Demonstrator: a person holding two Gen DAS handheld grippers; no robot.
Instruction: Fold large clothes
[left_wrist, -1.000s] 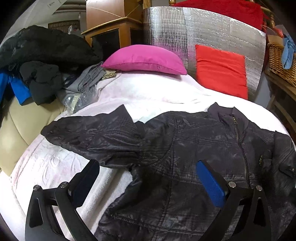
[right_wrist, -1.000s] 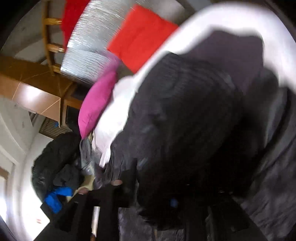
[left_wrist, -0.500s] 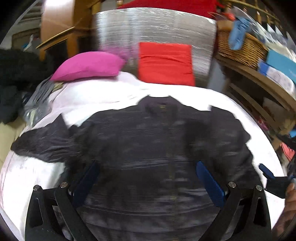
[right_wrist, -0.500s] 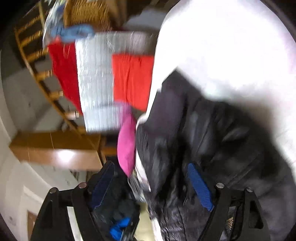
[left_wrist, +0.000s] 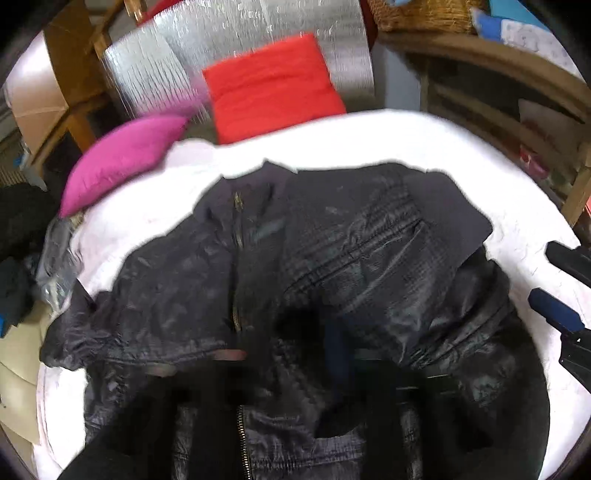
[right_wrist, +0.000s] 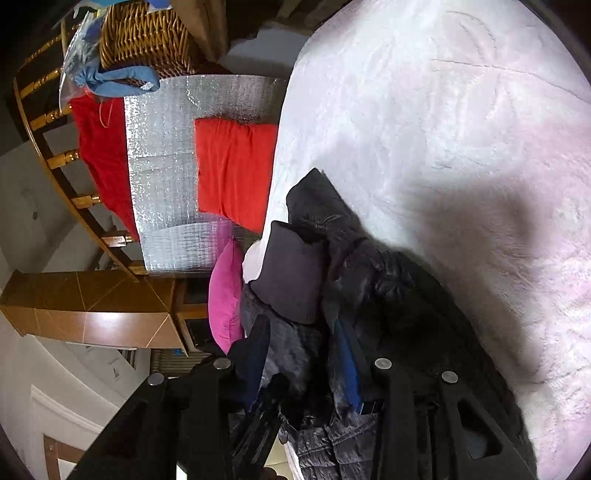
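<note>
A black quilted jacket (left_wrist: 369, 258) lies front up, zip showing, on the white bed (left_wrist: 406, 140), with one sleeve folded in across its chest. My left gripper (left_wrist: 317, 339) is a dark blur low over the jacket's middle, shut on bunched jacket fabric. My right gripper (left_wrist: 539, 271) shows at the right edge of the left wrist view, beside the jacket's side. In its own view the right gripper (right_wrist: 301, 325) is closing. Jacket (right_wrist: 388, 295) fabric fills the gap between its blue pads. I cannot see the pads pressing on it.
A pink pillow (left_wrist: 122, 155), a red cushion (left_wrist: 269, 85) and a silver foil board (left_wrist: 166, 70) stand at the bed's head. A wicker basket (left_wrist: 424, 14) sits on wooden shelves (left_wrist: 498, 74) to the right. Dark clothes (left_wrist: 18, 229) are piled at the left.
The left view swept right across the jacket and its wide-open jaws shut over the middle. The right gripper let go of dark fabric, rolled, and now narrows at the jacket's side.
</note>
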